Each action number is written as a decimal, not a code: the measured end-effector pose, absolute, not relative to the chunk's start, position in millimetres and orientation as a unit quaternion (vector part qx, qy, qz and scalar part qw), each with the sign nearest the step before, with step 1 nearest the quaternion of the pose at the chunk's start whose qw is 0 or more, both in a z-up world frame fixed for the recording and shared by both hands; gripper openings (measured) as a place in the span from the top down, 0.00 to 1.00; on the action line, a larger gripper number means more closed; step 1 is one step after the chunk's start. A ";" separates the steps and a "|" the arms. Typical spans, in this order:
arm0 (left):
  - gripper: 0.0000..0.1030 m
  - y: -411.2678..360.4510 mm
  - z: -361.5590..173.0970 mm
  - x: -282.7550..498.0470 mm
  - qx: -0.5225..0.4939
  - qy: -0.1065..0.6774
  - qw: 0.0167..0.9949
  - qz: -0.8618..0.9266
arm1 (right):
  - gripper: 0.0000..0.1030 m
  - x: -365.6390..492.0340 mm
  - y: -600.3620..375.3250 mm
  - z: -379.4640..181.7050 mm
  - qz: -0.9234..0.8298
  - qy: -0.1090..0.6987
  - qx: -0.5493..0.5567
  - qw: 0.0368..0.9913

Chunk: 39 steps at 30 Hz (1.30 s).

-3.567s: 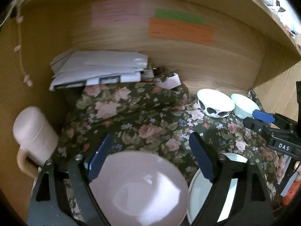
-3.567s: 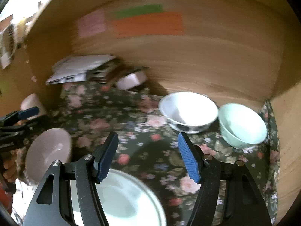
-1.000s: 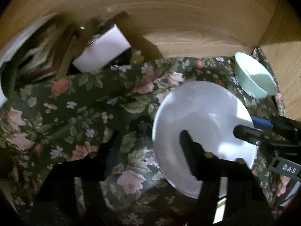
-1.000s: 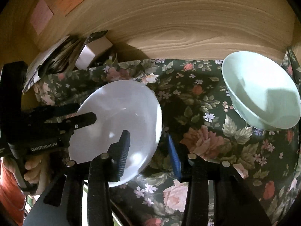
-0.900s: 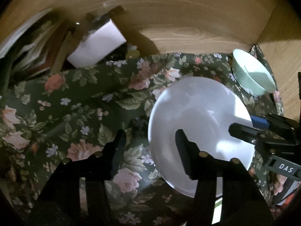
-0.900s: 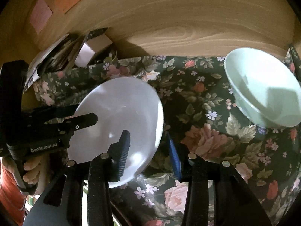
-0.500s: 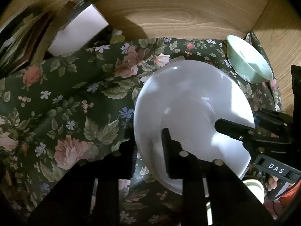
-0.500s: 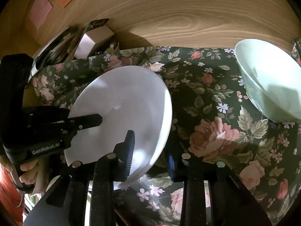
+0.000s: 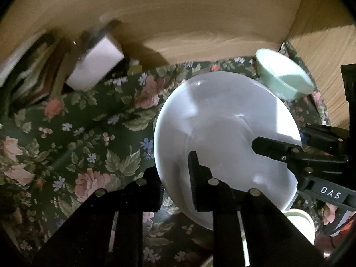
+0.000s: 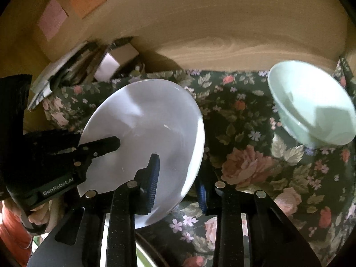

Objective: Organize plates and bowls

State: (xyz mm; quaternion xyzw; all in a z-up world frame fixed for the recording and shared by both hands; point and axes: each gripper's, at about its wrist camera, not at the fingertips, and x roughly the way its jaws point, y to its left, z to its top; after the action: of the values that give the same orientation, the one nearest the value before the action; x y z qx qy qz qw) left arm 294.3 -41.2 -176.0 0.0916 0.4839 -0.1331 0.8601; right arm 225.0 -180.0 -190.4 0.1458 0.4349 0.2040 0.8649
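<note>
Now clamped on the white bowl's (image 9: 224,133) near left rim: left gripper (image 9: 175,180), jaws narrowed from wide a moment back. Pinched on the opposite rim: right gripper (image 10: 178,178). Held tilted over the floral cloth (image 9: 77,138), so probably ready for lifting; green bowl (image 10: 311,104) waiting far right.

Wooden desk surface under a dark green floral cloth (image 9: 93,133). On the cloth: pale mint ceramic bowl (image 10: 311,109), upper right of frame. Small white box (image 9: 95,66) and a blurred stack of papers (image 10: 57,71), upper left against the wood-grain back panel (image 10: 222,33).
</note>
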 end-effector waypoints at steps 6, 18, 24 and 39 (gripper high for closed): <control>0.81 -42.0 -153.9 274.5 0.090 0.454 0.876 -0.137 | 0.73 211.8 -186.3 -167.6 0.204 0.407 0.146 0.878; 0.81 -32.0 -120.7 233.8 0.075 0.416 0.897 -0.127 | 0.73 175.2 -179.7 -143.5 0.238 0.334 0.099 0.907; 0.81 -21.9 -111.5 214.1 0.067 0.404 0.905 -0.120 | 0.73 160.8 -172.2 -136.2 0.244 0.320 0.091 0.911; 0.81 10.9 -99.5 171.9 0.044 0.382 0.919 -0.087 | 0.73 137.2 -139.0 -126.8 0.279 0.306 0.070 0.908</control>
State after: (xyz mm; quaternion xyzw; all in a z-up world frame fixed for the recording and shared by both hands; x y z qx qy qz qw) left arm 171.9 10.9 -99.5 0.0440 0.3820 -0.0872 0.9190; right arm 137.2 -139.0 -126.8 0.0705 0.3056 0.2790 0.9077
